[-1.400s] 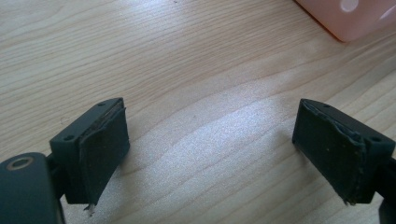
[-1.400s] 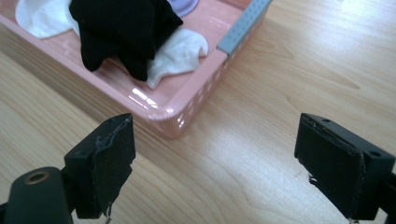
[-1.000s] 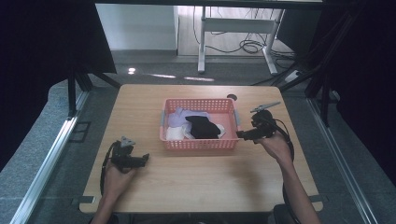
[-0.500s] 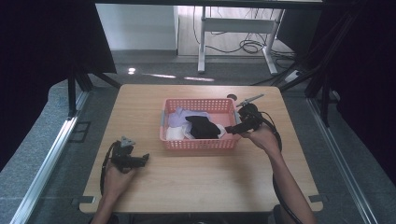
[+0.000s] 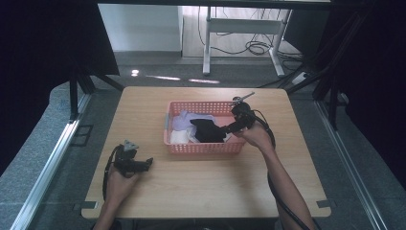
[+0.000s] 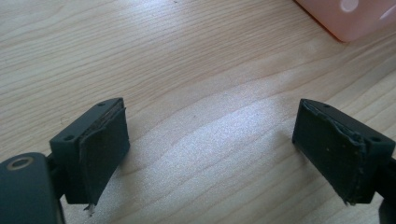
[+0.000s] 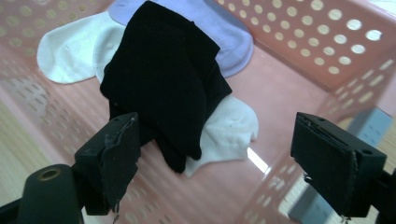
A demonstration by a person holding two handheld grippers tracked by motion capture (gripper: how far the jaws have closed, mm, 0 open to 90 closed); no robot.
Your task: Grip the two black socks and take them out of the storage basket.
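Observation:
A pink perforated basket (image 5: 203,148) stands mid-table and holds socks: a black pair (image 5: 207,131) on top, white ones (image 5: 178,137) and a lilac one (image 5: 184,120). My right gripper (image 5: 229,128) reaches over the basket's right end, open, just above the socks. In the right gripper view the black socks (image 7: 163,88) lie between and beyond the wide-apart jaws, over a white sock (image 7: 231,128) and next to the lilac sock (image 7: 224,35). My left gripper (image 5: 146,164) rests low at the front left, open over bare wood, with a basket corner (image 6: 350,18) beyond it.
The wooden table (image 5: 201,191) has free room in front of the basket and to its left. Cables trail from both grippers. Beyond the far edge stand a white desk frame (image 5: 239,28) and floor cables; black curtains hang on both sides.
My right gripper has moved left from beside the basket's right end to over its inside, close above the socks. The left gripper has stayed put.

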